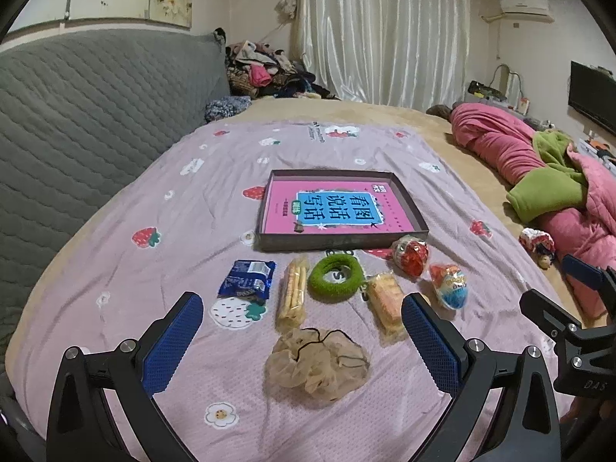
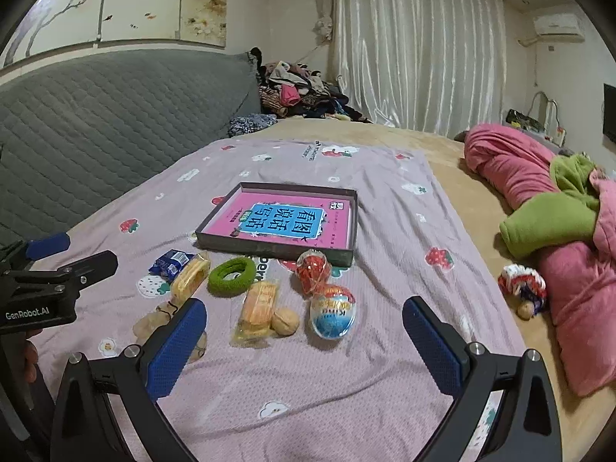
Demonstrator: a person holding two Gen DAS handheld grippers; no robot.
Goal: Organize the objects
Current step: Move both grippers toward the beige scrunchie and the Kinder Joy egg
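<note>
**Bed setup, nothing grabbed yet**

Lilac strawberry sheet (image 1: 115, 208) holds everything. Shallow box (image 1: 417, 213) with pink book (image 1: 285, 208) inside; snacks lined up just in front. Left gripper (image 1: 302, 317) wide, empty, above beige scrunchie (image 1: 317, 365). Right gripper (image 2: 304, 319) wide, empty, near egg toy (image 2: 333, 313). Suggest: drop straight down, pinch scrunchie mid-bunch, don't snag the sheet, release inside the box.

The sheet (image 1: 115, 269) is lilac with strawberries and flowers; the book (image 1: 335, 208) is pink with a blue panel; the hair tie (image 1: 337, 277) is green; the headboard (image 1: 77, 115) is grey, quilted; the gripper pads (image 1: 173, 342) are blue.
</note>
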